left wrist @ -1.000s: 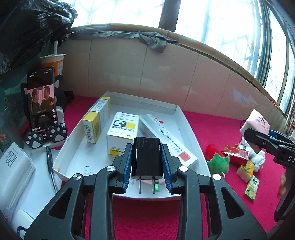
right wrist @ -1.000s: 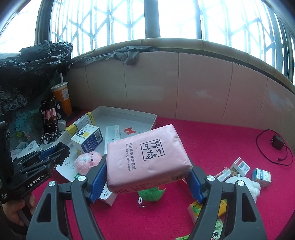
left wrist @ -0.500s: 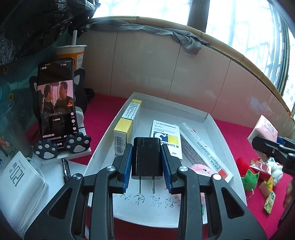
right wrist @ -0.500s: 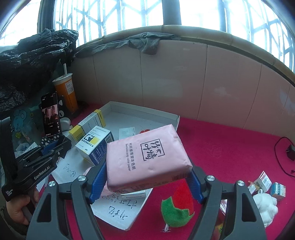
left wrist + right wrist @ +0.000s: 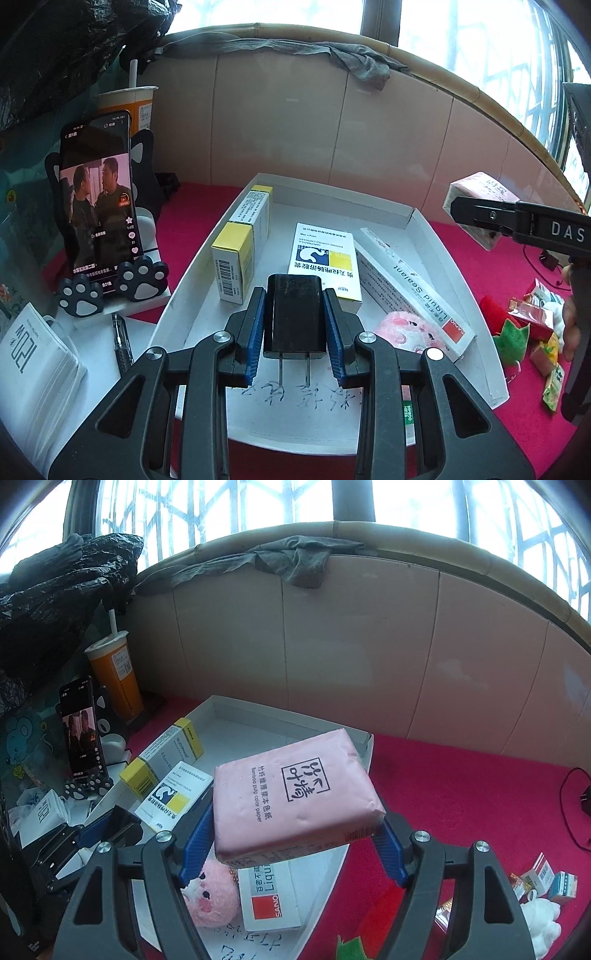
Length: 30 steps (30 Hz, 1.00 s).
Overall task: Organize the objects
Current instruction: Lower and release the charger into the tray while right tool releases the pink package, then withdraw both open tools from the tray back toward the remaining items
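Note:
My left gripper [image 5: 295,325] is shut on a black plug adapter [image 5: 294,314], prongs toward the camera, above the near half of a white cardboard tray [image 5: 458,258]. My right gripper [image 5: 293,845] is shut on a pink tissue pack [image 5: 295,794], held tilted over the tray [image 5: 325,878]; it shows at the right in the left wrist view as tissue pack [image 5: 480,192]. In the tray lie a yellow-ended box [image 5: 242,243], a white-blue-yellow medicine box [image 5: 325,258], a long sealant box [image 5: 410,288] and a pink plush pig [image 5: 402,328].
A phone on a paw stand [image 5: 96,206], an orange drink cup [image 5: 129,99], a pen [image 5: 122,343] and a white pack [image 5: 33,358] sit left of the tray. Small boxes, snack packets and plush toys [image 5: 524,325] lie on the red cloth at right. A tiled wall stands behind.
Both grippers moved left over the tray, the right one further. The tissue pack now hangs above the tray instead of over the red cloth beside it. Both grips are unchanged.

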Available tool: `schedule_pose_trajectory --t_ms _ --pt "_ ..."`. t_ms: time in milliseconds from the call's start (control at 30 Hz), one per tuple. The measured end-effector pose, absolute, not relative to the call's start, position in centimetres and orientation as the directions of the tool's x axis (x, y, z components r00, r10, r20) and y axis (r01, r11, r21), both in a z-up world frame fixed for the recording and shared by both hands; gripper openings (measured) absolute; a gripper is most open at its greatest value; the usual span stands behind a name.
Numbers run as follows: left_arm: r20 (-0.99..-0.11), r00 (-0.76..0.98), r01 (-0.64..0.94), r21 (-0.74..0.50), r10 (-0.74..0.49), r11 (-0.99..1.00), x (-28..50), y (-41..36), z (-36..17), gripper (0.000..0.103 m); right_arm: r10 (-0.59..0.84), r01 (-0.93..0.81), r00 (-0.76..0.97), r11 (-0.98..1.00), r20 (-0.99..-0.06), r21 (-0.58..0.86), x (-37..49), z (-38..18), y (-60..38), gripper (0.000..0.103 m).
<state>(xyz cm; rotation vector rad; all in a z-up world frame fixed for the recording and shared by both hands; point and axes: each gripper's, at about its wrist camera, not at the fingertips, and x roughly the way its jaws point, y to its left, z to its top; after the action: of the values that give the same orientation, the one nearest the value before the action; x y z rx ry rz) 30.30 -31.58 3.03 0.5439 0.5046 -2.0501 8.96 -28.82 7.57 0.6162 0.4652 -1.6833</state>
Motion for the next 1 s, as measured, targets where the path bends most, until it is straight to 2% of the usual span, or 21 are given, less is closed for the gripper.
schedule_pose_trajectory --t_ms 267,300,367,433,533,567,600,1000 --pt "-0.601 -0.464 0.873 -0.188 -0.651 -0.449 30.9 -32.9 2.4 0.030 -0.742 0.973 -0.139 -0.226 -0.655 0.049 8.6 6.9 -32.3 0.076" --pt "-0.606 -0.466 0.873 -0.196 -0.645 -0.447 31.0 -33.1 2.3 0.032 -0.737 0.972 -0.135 -0.227 -0.662 0.055 8.5 6.7 -32.8 0.077" --pt "-0.617 -0.464 0.874 -0.203 -0.635 -0.442 31.0 -33.3 2.1 0.052 -0.728 0.970 -0.124 -0.231 -0.674 0.071 8.2 6.3 -33.7 0.077" --pt "-0.608 -0.467 0.871 -0.193 -0.642 -0.451 30.9 -33.0 2.3 0.083 -0.717 0.970 -0.109 -0.227 -0.688 0.083 8.1 5.7 -34.3 0.081" --pt "-0.596 -0.467 0.870 -0.177 -0.653 -0.461 30.7 -32.6 2.4 0.097 -0.721 0.970 -0.114 -0.229 -0.683 0.080 8.3 5.3 -34.0 0.090" --pt "-0.594 -0.467 0.870 -0.175 -0.655 -0.461 30.7 -32.6 2.5 0.101 -0.725 0.970 -0.112 -0.228 -0.679 0.083 8.3 5.1 -33.8 0.099" --pt "-0.590 -0.466 0.871 -0.173 -0.659 -0.460 30.7 -32.5 2.5 0.103 -0.729 0.970 -0.113 -0.229 -0.676 0.086 8.3 5.0 -33.5 0.103" --pt "-0.557 -0.464 0.872 -0.151 -0.689 -0.465 30.9 -31.7 3.2 0.103 -0.770 0.973 -0.110 -0.212 -0.628 0.089 9.6 5.0 -27.5 0.103"
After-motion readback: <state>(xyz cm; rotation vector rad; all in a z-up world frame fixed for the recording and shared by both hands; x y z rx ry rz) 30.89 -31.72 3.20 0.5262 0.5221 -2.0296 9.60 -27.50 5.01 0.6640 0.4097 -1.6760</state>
